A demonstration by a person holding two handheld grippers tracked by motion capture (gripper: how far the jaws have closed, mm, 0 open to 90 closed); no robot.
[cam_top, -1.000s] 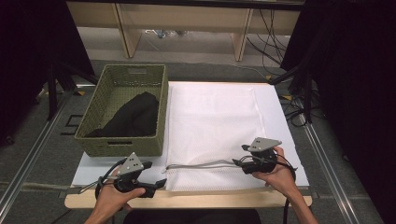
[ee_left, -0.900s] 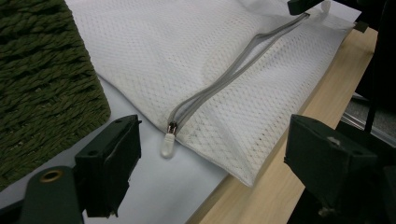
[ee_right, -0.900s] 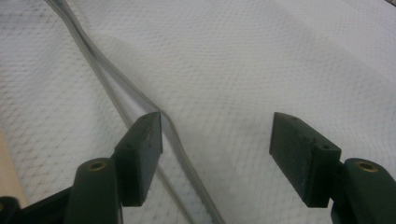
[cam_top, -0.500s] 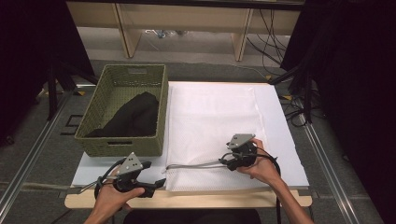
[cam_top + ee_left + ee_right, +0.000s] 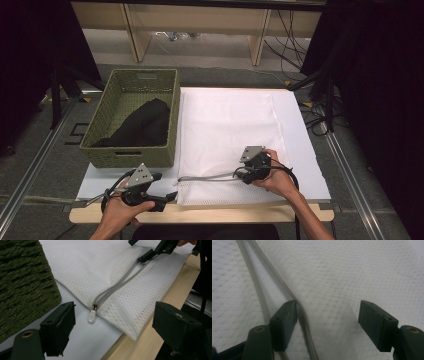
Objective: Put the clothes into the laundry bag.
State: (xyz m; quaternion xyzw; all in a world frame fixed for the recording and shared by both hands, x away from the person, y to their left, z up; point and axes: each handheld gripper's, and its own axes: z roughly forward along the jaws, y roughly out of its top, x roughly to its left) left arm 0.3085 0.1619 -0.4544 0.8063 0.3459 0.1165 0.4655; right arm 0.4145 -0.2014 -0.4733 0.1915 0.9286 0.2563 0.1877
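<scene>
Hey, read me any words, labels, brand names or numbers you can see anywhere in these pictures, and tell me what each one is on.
There is no readable text.
Mesh laundry bag: plain white, no label to be seen.
Zipper pull: no marking to be seen.
Woven basket: no tag to be seen.
Floor beside the basket: a dark square mark, no letters legible.

Floor (image 5: 40,150): grey, carpet-like, visible on both sides of the desk.
Desk (image 5: 200,216): light wood, bare strip along the near edge.
Floor rails (image 5: 30,170): metal, running alongside the desk's left and right edges.
Black curtains (image 5: 380,75): hang left and right, dark.
Wooden frame (image 5: 131,25): pale uprights beyond the far edge.
Cables (image 5: 290,30): black, trailing on the floor at the far right corner.
Light: even, overhead.
</scene>
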